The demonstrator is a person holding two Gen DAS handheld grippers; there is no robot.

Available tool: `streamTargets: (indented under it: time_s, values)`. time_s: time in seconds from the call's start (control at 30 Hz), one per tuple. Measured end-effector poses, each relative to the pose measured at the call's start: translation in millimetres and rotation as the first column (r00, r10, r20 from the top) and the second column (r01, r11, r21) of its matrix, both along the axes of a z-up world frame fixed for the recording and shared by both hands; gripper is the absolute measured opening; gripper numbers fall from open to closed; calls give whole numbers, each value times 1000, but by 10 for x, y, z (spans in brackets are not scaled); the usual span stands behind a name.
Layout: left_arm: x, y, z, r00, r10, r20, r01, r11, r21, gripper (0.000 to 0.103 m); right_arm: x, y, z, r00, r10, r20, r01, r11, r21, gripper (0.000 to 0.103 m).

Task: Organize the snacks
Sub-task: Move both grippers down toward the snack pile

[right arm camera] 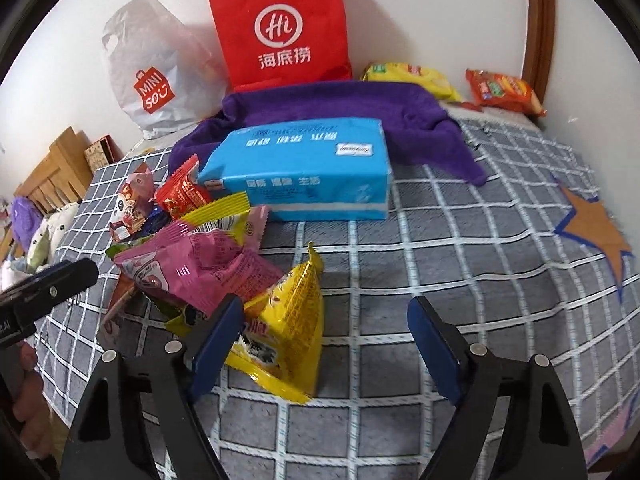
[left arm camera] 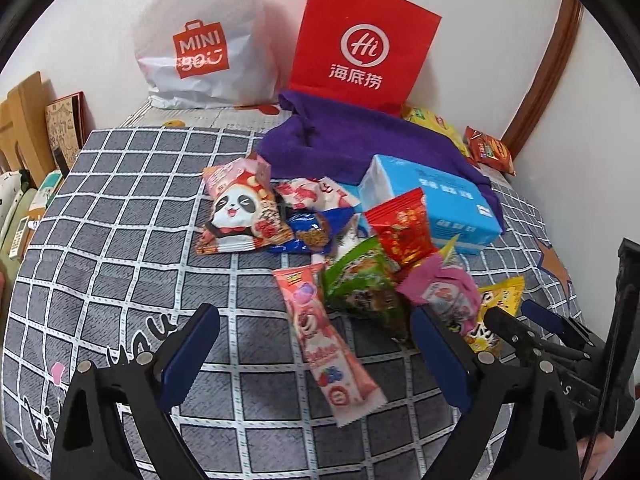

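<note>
Both sets of jaws stand wide and empty, the left gripper (left arm camera: 316, 354) straddling a long pink glossy wrapper (left arm camera: 328, 344) and the right gripper (right arm camera: 326, 346) beside a crinkly yellow packet (right arm camera: 286, 332), so picking seems about to begin, needing closure on slippery foil atop the checked bed cover (right arm camera: 440, 280).

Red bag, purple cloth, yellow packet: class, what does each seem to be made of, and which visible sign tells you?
Red bag: likely matte paper; stiff flat panels, sharp folds, twisted cord handles.
Purple cloth: soft napped fabric, perhaps microfibre or terry; fuzzy surface, limp folds.
Yellow packet: glossy plastic film; shiny highlights, crimped sealed edge.
</note>
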State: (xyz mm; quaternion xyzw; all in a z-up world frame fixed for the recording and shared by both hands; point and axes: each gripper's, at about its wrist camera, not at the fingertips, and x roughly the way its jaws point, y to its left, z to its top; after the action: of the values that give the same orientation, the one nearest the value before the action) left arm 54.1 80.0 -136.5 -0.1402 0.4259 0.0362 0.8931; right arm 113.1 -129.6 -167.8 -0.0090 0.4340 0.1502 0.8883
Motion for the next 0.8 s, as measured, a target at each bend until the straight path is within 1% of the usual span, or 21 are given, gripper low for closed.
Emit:
streamTargets:
  time_s: [0.07, 0.17, 0.23, 0.33, 0.37, 0.43, 0.53, 0.57, 0.6, 0.7, 0.8]
  values:
    - [-5, 24, -19, 1000, -1, -6, 1, 1000, -13, 96, 39, 46, -46, 1000, 2, -8, -2, 1000, 5, 83]
    - [-23, -3, -21, 1000, -26, 1, 26, 999, -21, 96, 67, 125, -99, 1000, 14, -18, -14, 1000, -19, 80]
    - [-12, -56, -35, 999, -43, -2, 43, 999, -4, 96, 72, 154, -141, 999, 27, -23, -28, 999, -35, 71]
    - [6, -115, -95, 998, -65, -17, 65, 998, 8, 96, 59, 144, -176, 998, 42, -38, -43, 998, -39, 68]
    - [10, -124, -129, 998, -65, -26, 65, 998, 9, 96, 43, 122, -169, 999, 41, -33, -43, 998, -43, 67]
    - [14, -109, -185, 997, -56, -44, 57, 998, 16, 95, 15, 91, -150, 999, 39, -18, -41, 997, -70, 63]
    - [13, -28, -276, 997, -29, -68, 30, 999, 16, 91, -23, 35, -135, 999, 26, 18, -23, 988, -150, 62]
    - [15, 1, -300, 997, -21, -75, 22, 1000, 15, 88, -28, 10, -138, 999, 21, 33, -14, 984, -176, 62]
    - [10, 18, -316, 997, -18, -77, 20, 1000, 13, 81, -28, -13, -147, 999, 19, 42, -11, 982, -187, 62]
    - [28, 66, -369, 997, -7, -82, 8, 1000, 8, 73, -24, -55, -202, 998, 38, 44, -29, 983, -180, 62]
    - [48, 58, -420, 997, -10, -71, 13, 999, 31, 69, 7, -57, -310, 998, 55, 35, -48, 983, -176, 63]
